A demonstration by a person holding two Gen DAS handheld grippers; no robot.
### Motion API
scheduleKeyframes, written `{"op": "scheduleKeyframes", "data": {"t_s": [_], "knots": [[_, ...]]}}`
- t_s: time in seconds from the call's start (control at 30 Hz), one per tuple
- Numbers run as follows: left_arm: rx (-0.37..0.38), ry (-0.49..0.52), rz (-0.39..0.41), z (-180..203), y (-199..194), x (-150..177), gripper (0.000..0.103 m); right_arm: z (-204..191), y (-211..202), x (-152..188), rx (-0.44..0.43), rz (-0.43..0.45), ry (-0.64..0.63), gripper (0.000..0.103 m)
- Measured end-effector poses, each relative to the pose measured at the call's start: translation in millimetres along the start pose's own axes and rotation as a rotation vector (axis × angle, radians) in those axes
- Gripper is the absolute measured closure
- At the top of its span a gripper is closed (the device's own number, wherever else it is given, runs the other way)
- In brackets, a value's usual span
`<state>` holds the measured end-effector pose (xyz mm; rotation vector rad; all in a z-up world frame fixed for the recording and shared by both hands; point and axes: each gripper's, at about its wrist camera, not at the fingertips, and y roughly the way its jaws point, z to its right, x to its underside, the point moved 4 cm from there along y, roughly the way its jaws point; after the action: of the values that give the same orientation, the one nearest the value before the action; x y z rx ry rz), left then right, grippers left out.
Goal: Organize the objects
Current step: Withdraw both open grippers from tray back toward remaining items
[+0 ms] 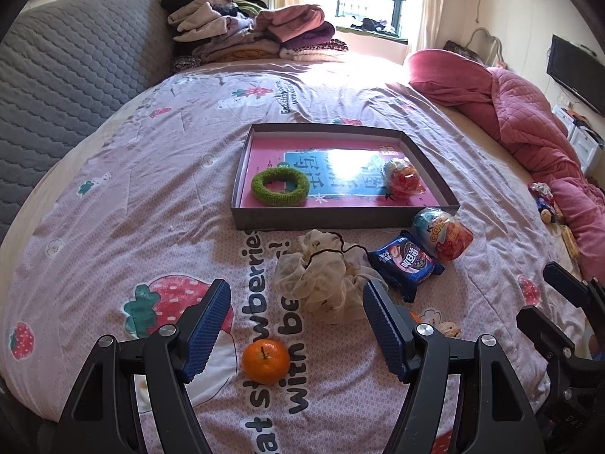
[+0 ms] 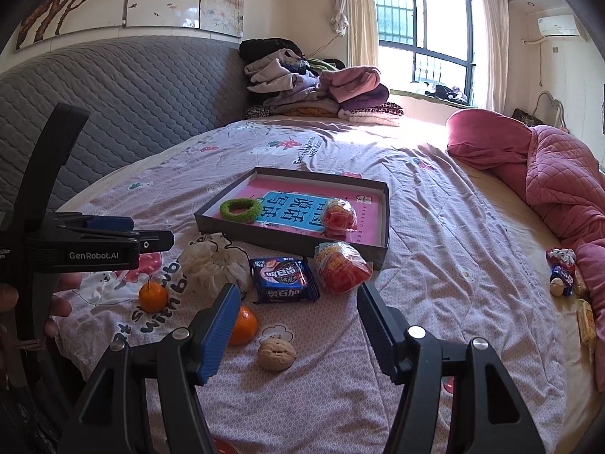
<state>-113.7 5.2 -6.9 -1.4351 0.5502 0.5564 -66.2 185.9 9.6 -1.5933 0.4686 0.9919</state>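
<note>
- left gripper (image 1: 297,325) jaws wide, empty, above the bed (image 1: 113,196) near a cream scrunchie (image 1: 325,276) and orange (image 1: 266,361).
- right gripper (image 2: 298,325) jaws wide, empty, over a walnut (image 2: 276,353).
- tray (image 1: 340,217) holds a green ring (image 1: 280,187).

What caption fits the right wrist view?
Open right gripper hovers over walnut, tangerines and snacks beside the tray on the bed.

Two tangerines (image 2: 152,296) (image 2: 243,324) sitting on the bed, one walnut (image 2: 276,354), one blue cookie pack (image 2: 284,279), two orange snack bags (image 2: 341,271) (image 2: 340,217), two scrunchies, cream (image 2: 211,265) and green (image 2: 241,210), one tray (image 2: 264,235) holding two of these.
</note>
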Motion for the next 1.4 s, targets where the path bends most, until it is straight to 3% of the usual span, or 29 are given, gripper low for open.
{"op": "scheduleKeyframes", "data": {"t_s": [1.4], "knots": [[0.015, 0.038, -0.109, 14.7, 38.0, 19.4, 0.029, -10.2, 33.0, 34.4, -0.027, -0.139, -0.049, 0.039]]}}
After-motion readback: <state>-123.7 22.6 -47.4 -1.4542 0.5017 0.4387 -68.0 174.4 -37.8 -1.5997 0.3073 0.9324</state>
